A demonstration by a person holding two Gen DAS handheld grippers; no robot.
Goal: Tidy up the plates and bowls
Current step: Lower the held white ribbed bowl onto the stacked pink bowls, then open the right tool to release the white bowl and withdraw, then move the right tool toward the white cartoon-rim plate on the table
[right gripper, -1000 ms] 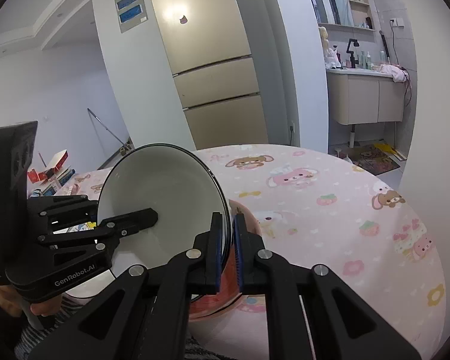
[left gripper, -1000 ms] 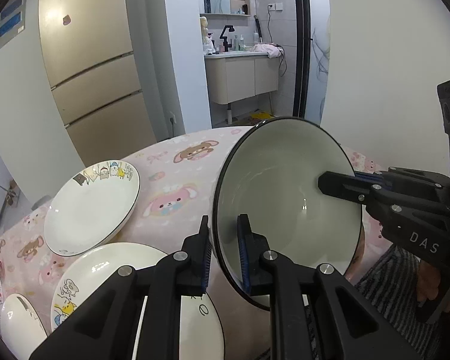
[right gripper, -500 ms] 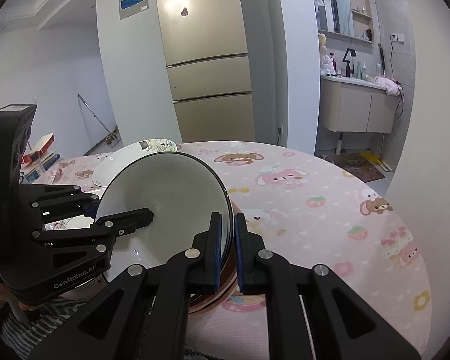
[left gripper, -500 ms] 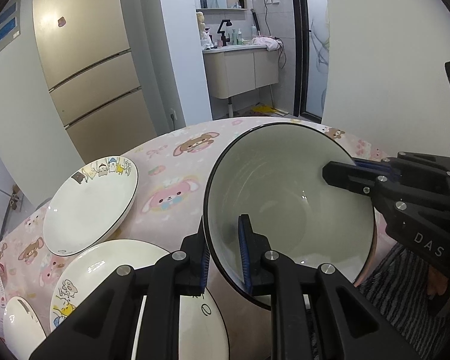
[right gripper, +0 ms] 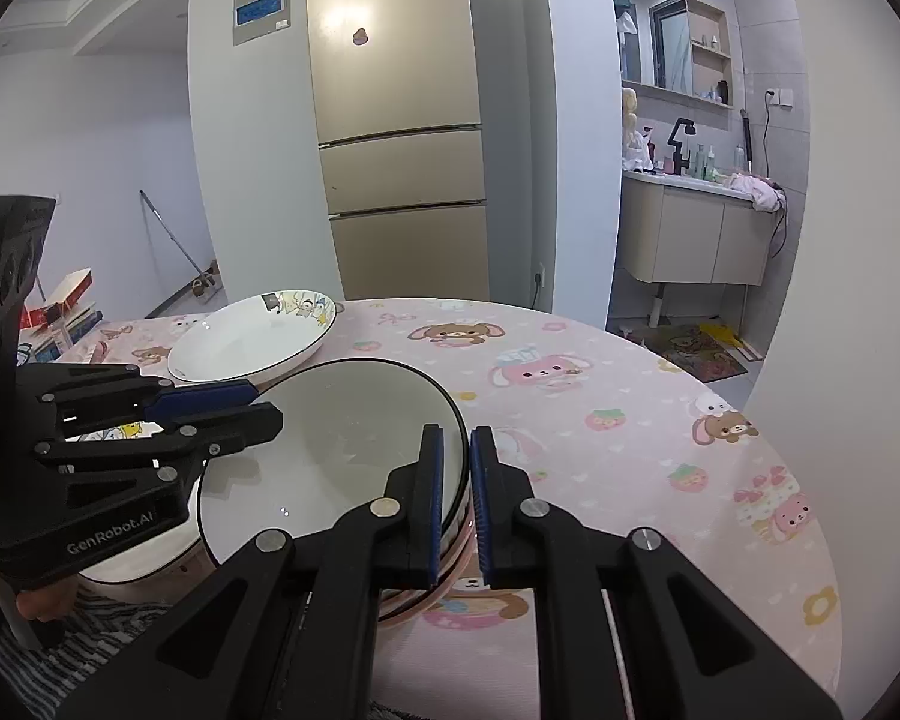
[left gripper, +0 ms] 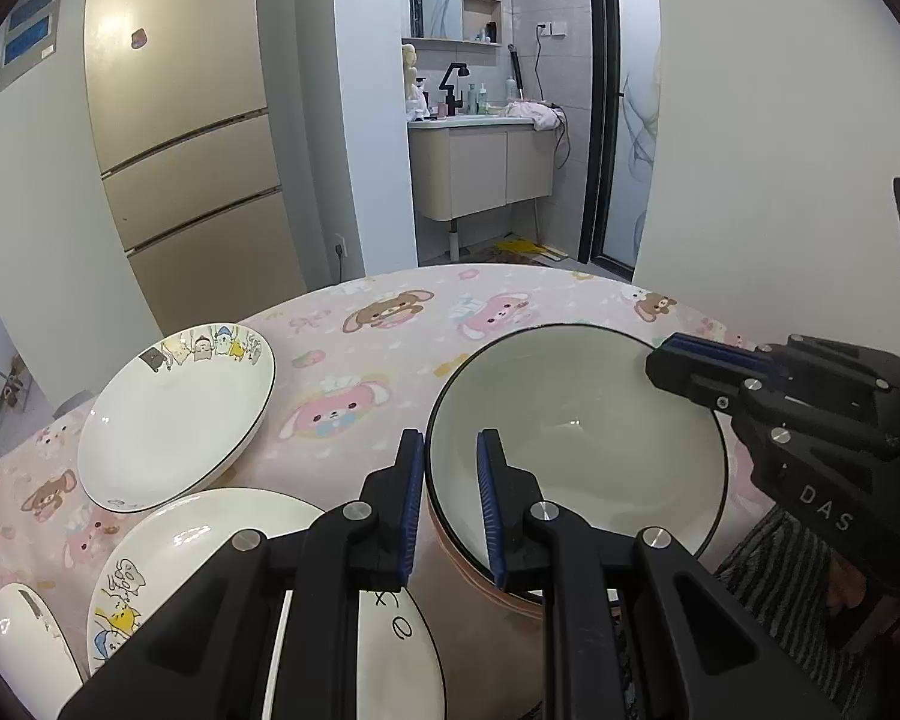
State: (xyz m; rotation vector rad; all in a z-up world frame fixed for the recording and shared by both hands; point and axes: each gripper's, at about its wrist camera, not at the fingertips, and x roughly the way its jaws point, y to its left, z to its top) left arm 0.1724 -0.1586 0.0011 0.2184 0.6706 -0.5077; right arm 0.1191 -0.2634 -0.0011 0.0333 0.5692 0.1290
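Gripping the black-rimmed bowl (left gripper: 576, 438) from both sides is what keeps it level as it settles at the near edge of the table (left gripper: 402, 336). Your left gripper (left gripper: 449, 504) straddles the rim nearest you in the left wrist view, one blue pad inside the wall and one outside, the jaws narrowed to a thin pinch on the rim. Your right gripper (right gripper: 455, 498) does the same on the opposite side, its pads almost pressed together with only the rim between them. Two opposed pinches make sense here: the rim is thin and glazed, so a single grip would let the bowl swing.

Beneath it you can see pink-edged rims (right gripper: 450, 564), so it appears to be nesting into a stack of bowls, open side up. That fits the sorting: bowls gather here, while the plates stay apart on your left. The cartoon-rimmed plate (left gripper: 174, 414) rests farther back, and the cat-printed plate (left gripper: 210, 564) lies just in front of it, partly under your left gripper's arms. A small white dish (left gripper: 24, 642) peeks in at the lower left corner.

Whether the bowl is fully seated you cannot tell, since its underside is hidden. Judge it by how evenly the rim sits before you let go.
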